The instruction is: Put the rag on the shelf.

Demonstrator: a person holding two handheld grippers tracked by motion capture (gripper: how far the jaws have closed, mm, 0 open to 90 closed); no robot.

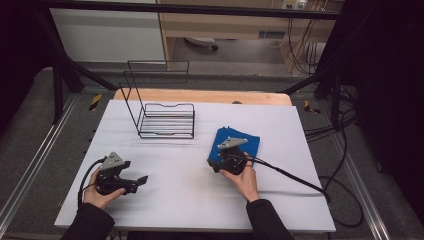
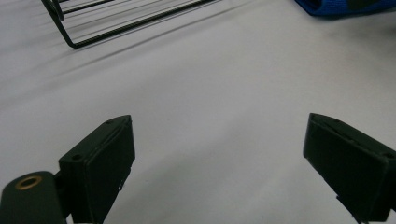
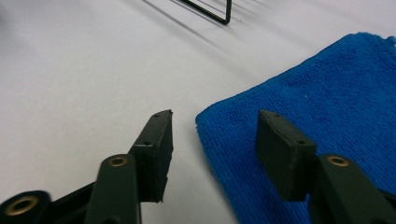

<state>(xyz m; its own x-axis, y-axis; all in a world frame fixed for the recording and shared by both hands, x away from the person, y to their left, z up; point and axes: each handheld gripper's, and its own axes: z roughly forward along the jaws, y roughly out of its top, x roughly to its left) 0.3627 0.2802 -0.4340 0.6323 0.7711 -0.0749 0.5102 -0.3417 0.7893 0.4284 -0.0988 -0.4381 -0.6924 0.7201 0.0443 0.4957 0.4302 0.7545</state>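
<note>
your right gripper [image 3: 212,140] sits at the near left corner of the blue cloth [image 3: 322,126], jaws half open and straddling that corner: one jaw stands on the bare table [image 3: 70,84], the other over the cloth, and the pads do not press on it yet. the cloth lies flat right of the table's middle [image 1: 240,140], stretching away from your jaws toward the far right, so the edge runs straight between them. your left gripper [image 2: 219,158] rests near the front left of the table, jaws wide open with nothing between them, well apart from the cloth; the right hand is clearly the nearer one. the wire rack [image 1: 162,117] stands toward the far edge, left of the cloth.
</note>
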